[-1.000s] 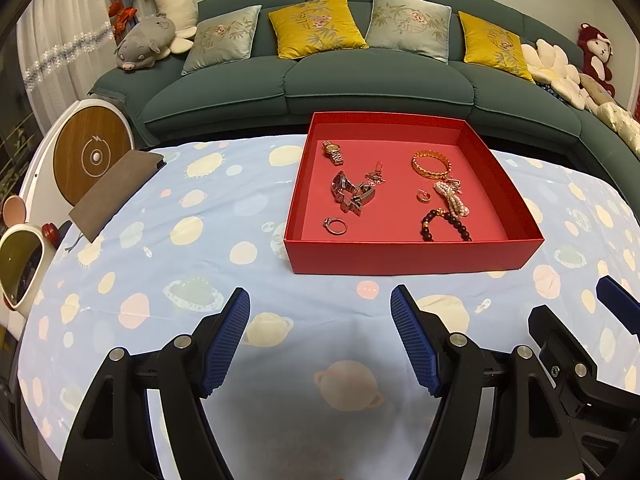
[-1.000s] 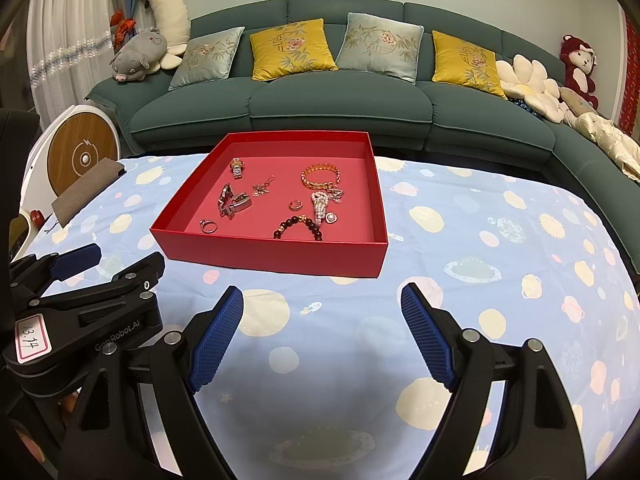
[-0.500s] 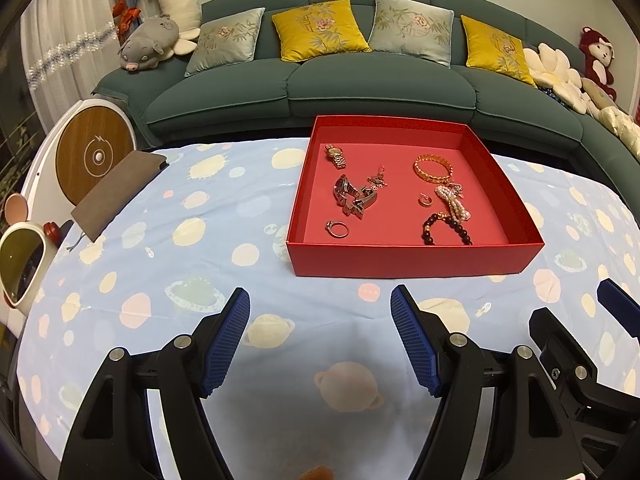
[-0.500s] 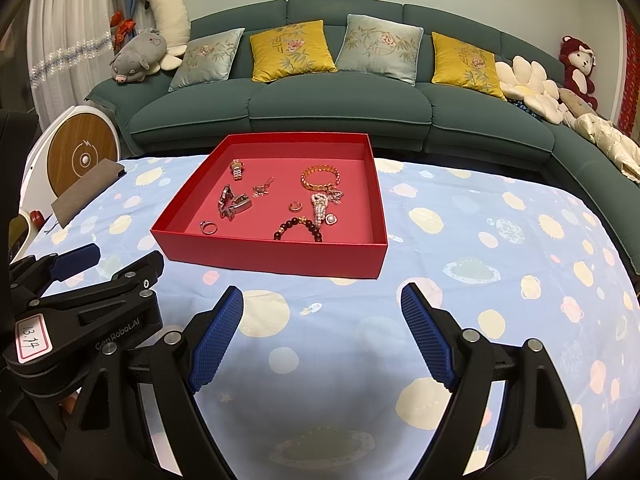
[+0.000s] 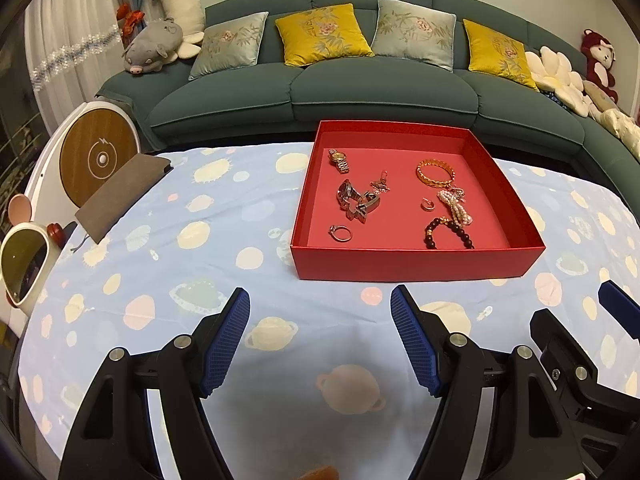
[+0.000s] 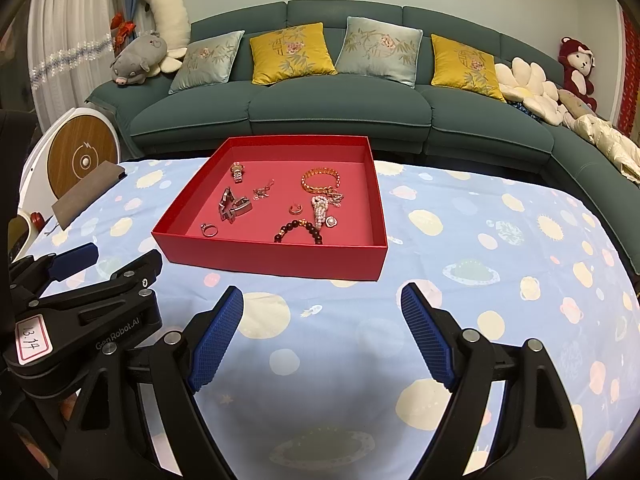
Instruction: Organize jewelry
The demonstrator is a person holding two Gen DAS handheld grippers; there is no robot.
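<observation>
blue pads line both claws. the left gripper [image 5: 320, 312] is spread wide with nothing in it, low over the blue tablecloth [image 5: 200, 240] with its planets and spots. the right gripper [image 6: 322, 308] is spread wide too, holding nothing, just beside the left one.

a little way in front of both sits the red tray [image 5: 416, 264] on the cloth. all the jewelry lies inside it. on the left side are a gold watch [image 5: 339, 160], a silver watch [image 5: 356, 202] and a silver ring [image 5: 341, 233]. on the right side are a gold bracelet [image 5: 435, 174], a pearl string [image 5: 456, 210], a small gold ring [image 5: 428, 204] and a dark bead bracelet [image 5: 450, 232].

a brown pouch [image 5: 120, 194] lies at the cloth's left edge. behind the table is a green sofa [image 5: 360, 92] with cushions.
</observation>
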